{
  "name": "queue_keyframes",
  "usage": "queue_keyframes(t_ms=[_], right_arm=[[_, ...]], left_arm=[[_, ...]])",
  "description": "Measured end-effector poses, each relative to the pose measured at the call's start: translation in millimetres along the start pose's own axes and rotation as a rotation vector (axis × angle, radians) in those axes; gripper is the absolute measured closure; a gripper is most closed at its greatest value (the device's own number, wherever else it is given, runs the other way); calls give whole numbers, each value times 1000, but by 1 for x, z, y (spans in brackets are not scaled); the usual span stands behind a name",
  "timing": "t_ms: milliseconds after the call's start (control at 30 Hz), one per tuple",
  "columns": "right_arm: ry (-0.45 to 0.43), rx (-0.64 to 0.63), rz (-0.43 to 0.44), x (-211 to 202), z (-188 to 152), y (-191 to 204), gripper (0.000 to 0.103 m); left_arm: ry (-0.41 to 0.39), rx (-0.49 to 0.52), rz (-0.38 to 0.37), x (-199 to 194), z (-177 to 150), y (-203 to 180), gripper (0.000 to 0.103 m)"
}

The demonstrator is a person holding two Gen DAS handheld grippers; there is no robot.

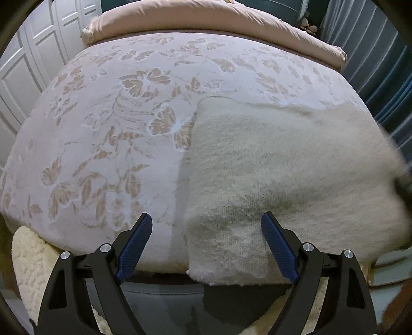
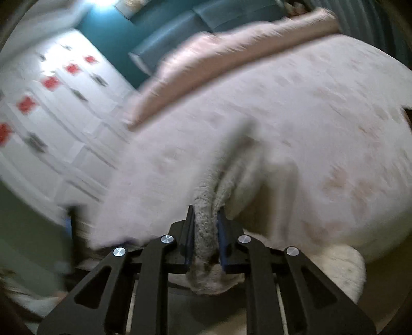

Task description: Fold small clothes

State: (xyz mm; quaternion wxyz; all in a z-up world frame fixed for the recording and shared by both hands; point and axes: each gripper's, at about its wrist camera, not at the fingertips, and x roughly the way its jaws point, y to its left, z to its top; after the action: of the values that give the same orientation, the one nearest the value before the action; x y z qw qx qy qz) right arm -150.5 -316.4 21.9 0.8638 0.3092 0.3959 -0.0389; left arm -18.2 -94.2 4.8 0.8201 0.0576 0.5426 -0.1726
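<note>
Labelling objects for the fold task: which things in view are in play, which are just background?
In play:
- cream fuzzy knitted garment
- right gripper, shut on a bunched edge of it
- left gripper, open

Background:
- floral pink-and-white bedspread
- folded pink duvet
- white panelled wardrobe doors

This is a bedroom in a home. A bed (image 1: 108, 134) fills both views, spread with a pale cover patterned in tan leaves, a pink duvet (image 1: 195, 20) bunched at its far end. White panelled wardrobe doors (image 1: 38, 49) stand beside it, against a teal wall (image 2: 110, 38).
</note>
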Motion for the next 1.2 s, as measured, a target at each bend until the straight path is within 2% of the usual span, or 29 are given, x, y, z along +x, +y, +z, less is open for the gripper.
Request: queue_keyframes(t_ms=[33, 67, 100, 167, 233, 333, 367, 400, 467, 533, 600, 700, 800, 900, 1133, 1167, 1200], right_arm=[[91, 39, -116, 29, -11, -25, 88], [168, 73, -183, 52, -23, -46, 88], [192, 104, -200, 63, -33, -60, 86], [169, 164, -145, 59, -36, -66, 81], [163, 162, -132, 53, -30, -61, 73], [114, 123, -153, 44, -17, -50, 53], [95, 107, -167, 44, -11, -49, 39], [89, 102, -180, 46, -9, -50, 34], [102, 106, -179, 56, -4, -56, 33], [154, 141, -150, 76, 0, -66, 32], [189, 175, -97, 88, -2, -73, 28], [223, 223, -7, 108, -3, -75, 21], [216, 211, 5, 118, -5, -73, 13], [207, 191, 7, 120, -3, -69, 11], [207, 199, 2, 127, 0, -60, 12], [209, 199, 0, 129, 1, -58, 18], [213, 193, 6, 130, 5, -54, 29]], left_arm=[[4, 5, 6, 3, 0, -1, 18], [9, 8, 8, 5, 0, -3, 18], [16, 12, 8, 9, -1, -5, 18], [28, 29, 7, 15, 0, -11, 18], [34, 42, 2, 20, 2, -18, 18], [57, 39, -25, 32, 7, -25, 18], [70, 38, -26, 38, 9, -27, 18], [88, 32, -31, 45, 11, -28, 18], [113, 11, -40, 57, 16, -28, 16], [121, -4, -49, 64, 18, -26, 15], [137, -34, -69, 73, 21, -20, 6], [165, -89, -161, 88, 21, -9, 5], [194, -140, -246, 102, 19, -1, 5], [187, -139, -264, 104, 16, -3, 5], [178, -81, -238, 104, 18, -16, 5], [186, -79, -240, 105, 20, -18, 5], [198, -75, -246, 105, 22, -19, 6]])
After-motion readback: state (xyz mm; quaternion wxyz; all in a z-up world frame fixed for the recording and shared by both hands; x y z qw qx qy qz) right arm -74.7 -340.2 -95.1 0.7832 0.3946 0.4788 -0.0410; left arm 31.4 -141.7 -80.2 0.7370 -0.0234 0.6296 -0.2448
